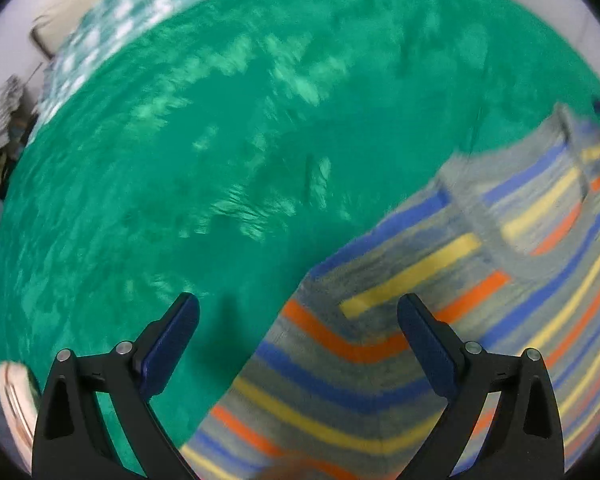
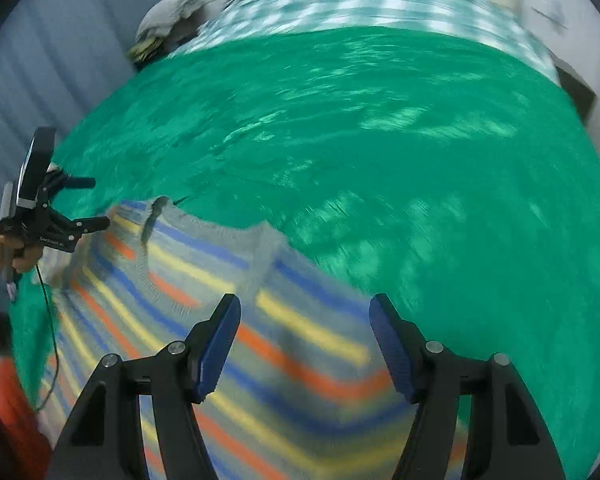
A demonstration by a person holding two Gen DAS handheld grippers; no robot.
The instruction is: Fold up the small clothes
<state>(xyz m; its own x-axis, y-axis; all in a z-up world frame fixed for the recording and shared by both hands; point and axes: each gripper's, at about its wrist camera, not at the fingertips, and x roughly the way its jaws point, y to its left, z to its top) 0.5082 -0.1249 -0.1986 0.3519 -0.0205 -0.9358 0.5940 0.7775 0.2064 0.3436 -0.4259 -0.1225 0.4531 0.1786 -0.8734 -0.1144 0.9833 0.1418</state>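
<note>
The soft grey knitted sweater with blue, yellow and orange stripes (image 1: 440,320) lies flat on the fuzzy green blanket (image 1: 220,160). The left gripper (image 1: 298,312) and right gripper (image 2: 305,320) hang wide open, holding nothing. A careless pinch could grab blanket too and bunch the fold.

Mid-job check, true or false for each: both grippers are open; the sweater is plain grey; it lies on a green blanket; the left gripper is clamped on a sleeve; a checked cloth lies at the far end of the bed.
1. Both grippers are open. True: the left gripper and right gripper hold nothing.
2. The sweater is plain grey. False: it has blue, yellow and orange stripes.
3. It lies on a green blanket. True.
4. The left gripper is clamped on a sleeve. False: its jaws stand wide apart.
5. A checked cloth lies at the far end. True.
</note>
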